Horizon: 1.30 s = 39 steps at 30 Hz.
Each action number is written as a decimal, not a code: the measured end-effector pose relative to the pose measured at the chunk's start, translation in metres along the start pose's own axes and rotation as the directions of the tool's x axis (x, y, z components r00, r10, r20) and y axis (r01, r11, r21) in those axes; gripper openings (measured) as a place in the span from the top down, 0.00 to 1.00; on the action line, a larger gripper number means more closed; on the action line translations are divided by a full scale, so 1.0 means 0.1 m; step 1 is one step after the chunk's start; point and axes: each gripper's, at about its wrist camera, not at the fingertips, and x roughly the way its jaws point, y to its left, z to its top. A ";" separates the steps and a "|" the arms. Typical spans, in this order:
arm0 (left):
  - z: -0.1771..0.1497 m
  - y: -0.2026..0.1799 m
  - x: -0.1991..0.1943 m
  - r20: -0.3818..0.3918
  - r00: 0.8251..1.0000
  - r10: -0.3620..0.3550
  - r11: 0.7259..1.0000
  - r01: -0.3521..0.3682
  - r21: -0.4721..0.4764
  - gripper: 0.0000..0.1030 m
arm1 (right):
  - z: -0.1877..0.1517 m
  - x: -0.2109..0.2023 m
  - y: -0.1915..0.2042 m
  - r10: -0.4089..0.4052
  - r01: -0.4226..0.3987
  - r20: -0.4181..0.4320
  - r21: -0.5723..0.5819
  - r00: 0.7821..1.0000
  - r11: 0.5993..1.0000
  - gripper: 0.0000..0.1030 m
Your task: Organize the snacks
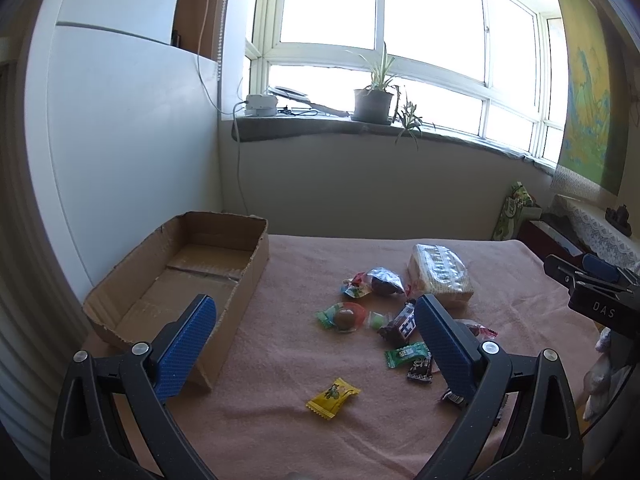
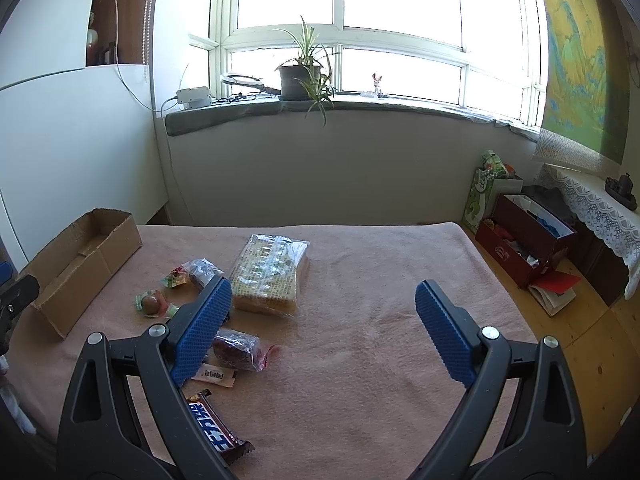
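Several wrapped snacks lie on a pink cloth-covered table (image 1: 280, 420): a yellow candy (image 1: 333, 397), a green candy (image 1: 406, 354), a round clear-wrapped sweet (image 1: 345, 317), a dark chocolate bar (image 1: 402, 322) and a big cracker pack (image 1: 439, 274). An empty cardboard box (image 1: 176, 276) stands at the left; it also shows in the right wrist view (image 2: 80, 264). My left gripper (image 1: 316, 312) is open above the table, between box and snacks. My right gripper (image 2: 324, 296) is open and empty over the cloth, right of the cracker pack (image 2: 270, 274) and a chocolate bar (image 2: 216, 428).
A white wall panel (image 1: 120, 140) stands behind the box. A windowsill with a potted plant (image 1: 374, 100) is at the back. Right of the table, on the wooden floor, stand a red box (image 2: 524, 240) and a lace-covered cabinet (image 2: 600, 208).
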 end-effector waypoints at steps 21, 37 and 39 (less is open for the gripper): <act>-0.02 -0.01 0.02 -0.003 1.000 -0.008 1.000 0.008 0.007 0.05 | 0.01 0.06 0.02 0.010 -0.010 -0.011 -0.006 1.000 1.000 0.07; -0.03 0.01 0.02 -0.011 1.000 -0.013 1.000 0.013 0.005 0.07 | -0.01 0.07 0.05 0.014 -0.014 -0.014 -0.012 1.000 1.000 0.07; -0.04 0.01 0.02 -0.012 1.000 -0.014 1.000 0.014 0.006 0.07 | -0.01 0.07 0.05 0.014 -0.014 -0.014 -0.011 1.000 1.000 0.07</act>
